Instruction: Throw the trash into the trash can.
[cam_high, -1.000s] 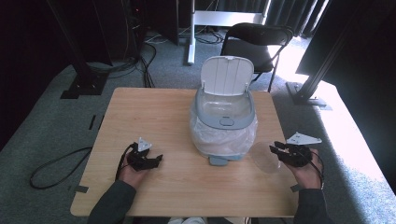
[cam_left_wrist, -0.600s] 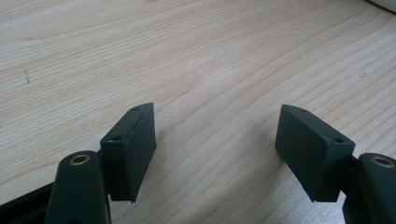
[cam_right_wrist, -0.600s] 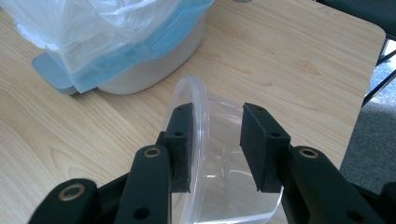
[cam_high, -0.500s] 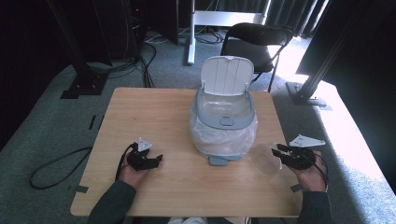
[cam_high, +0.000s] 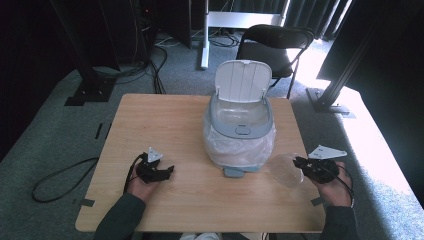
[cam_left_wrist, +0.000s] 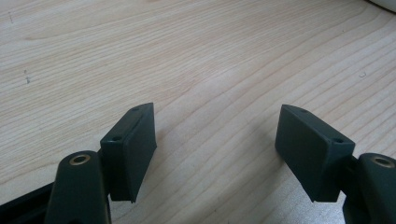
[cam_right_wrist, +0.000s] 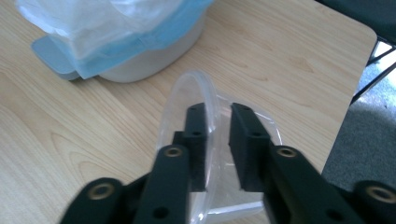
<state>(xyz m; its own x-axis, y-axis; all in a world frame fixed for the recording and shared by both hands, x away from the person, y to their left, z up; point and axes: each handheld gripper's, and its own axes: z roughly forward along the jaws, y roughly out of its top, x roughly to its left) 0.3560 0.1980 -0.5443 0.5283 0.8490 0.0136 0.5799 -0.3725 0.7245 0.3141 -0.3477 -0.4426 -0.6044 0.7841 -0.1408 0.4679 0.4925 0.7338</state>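
A grey-blue bin (cam_high: 240, 125) with its white lid raised and a clear liner bag stands in the middle of the wooden table (cam_high: 165, 125). In the right gripper view the bin (cam_right_wrist: 140, 42) lies ahead to the left. My right gripper (cam_high: 299, 162) is near the table's right edge, shut on the wall of a clear plastic cup (cam_high: 284, 170). One jaw of the right gripper (cam_right_wrist: 218, 112) sits inside the tipped cup (cam_right_wrist: 191, 88) and the other outside it. My left gripper (cam_high: 167, 171) rests at the front left, and the left gripper (cam_left_wrist: 217, 135) is open over bare wood.
A black chair (cam_high: 275, 45) stands behind the table, with a white desk frame farther back. Cables (cam_high: 55, 180) trail on the grey carpet at the left. Black stands rise at the right, beside a sunlit patch of floor.
My right gripper, with the cup, has drifted slightly toward the near edge of the table. The left gripper has stayed in place.
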